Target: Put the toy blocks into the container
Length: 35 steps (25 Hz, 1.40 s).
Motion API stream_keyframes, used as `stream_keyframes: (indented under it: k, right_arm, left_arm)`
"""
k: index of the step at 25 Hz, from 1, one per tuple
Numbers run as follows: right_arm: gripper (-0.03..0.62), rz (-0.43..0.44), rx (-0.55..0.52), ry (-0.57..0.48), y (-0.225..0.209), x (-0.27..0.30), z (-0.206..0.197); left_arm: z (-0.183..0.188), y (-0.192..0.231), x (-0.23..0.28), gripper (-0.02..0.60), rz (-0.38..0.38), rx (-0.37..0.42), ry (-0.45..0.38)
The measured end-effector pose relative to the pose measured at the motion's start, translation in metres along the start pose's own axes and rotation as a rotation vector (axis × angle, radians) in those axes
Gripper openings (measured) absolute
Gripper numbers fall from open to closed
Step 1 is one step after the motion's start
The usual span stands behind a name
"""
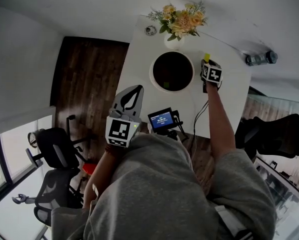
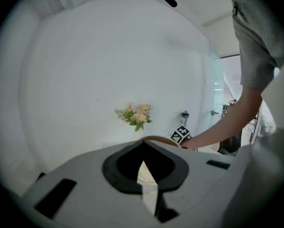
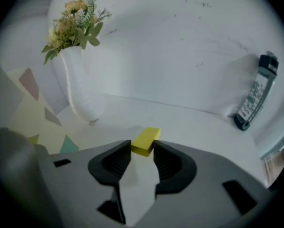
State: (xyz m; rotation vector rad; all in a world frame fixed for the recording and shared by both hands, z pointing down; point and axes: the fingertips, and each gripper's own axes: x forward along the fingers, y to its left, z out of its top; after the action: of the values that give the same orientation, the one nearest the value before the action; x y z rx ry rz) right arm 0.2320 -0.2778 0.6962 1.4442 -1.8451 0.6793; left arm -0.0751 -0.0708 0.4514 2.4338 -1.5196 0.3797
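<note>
The yellow block (image 3: 146,141) is a small flat brick with plain, smooth faces. The right tool (image 3: 142,149) has it pinched by its near end between narrow-set jaws, just right of the container (image 1: 151,74). The container is a round tub with a white rim and a dark inside. A bit of green shows at its near inner edge, and pastel triangles mark its outer wall. The left tool (image 2: 143,144) hangs over the near left edge of the worktop (image 1: 139,59) with its jaws closed together on nothing.

The worktop is white and matt. At its far edge a white vase of yellow flowers (image 1: 180,20) stands, and a bottle (image 1: 260,59) lies on its side at the far right. A small device with a lit screen (image 1: 162,118) sits at the near edge. Left of the worktop are a dark wood floor (image 1: 84,79) and black office chairs (image 1: 54,149). The walls are white.
</note>
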Motion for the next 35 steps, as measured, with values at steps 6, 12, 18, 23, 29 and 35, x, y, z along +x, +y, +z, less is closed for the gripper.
stream_keyframes:
  k: [6, 12, 18, 23, 29, 35]
  right_arm:
    - [0.147, 0.041, -0.012, -0.127, 0.001, -0.043, 0.028]
    - [0.147, 0.071, -0.029, -0.257, 0.017, -0.107, 0.055]
    - [0.144, 0.128, -0.053, -0.345, 0.055, -0.160, 0.070]
    - [0.137, 0.179, -0.089, -0.392, 0.080, -0.191, 0.084]
    - [0.135, 0.219, -0.202, -0.423, 0.106, -0.211, 0.097]
    - [0.135, 0.296, -0.296, -0.436, 0.146, -0.226, 0.102]
  left_arm:
    - [-0.001, -0.003, 0.003, 0.006, -0.015, -0.009, -0.009]
    - [0.004, -0.011, 0.009, 0.006, -0.043, -0.024, -0.028]
    - [0.004, -0.018, 0.015, 0.006, -0.058, -0.025, -0.033]
    - [0.004, -0.021, 0.016, 0.006, -0.057, -0.028, -0.035]
    - [0.002, -0.022, 0.015, 0.006, -0.052, -0.032, -0.035]
    - [0.000, -0.018, 0.013, 0.006, -0.043, -0.036, -0.033]
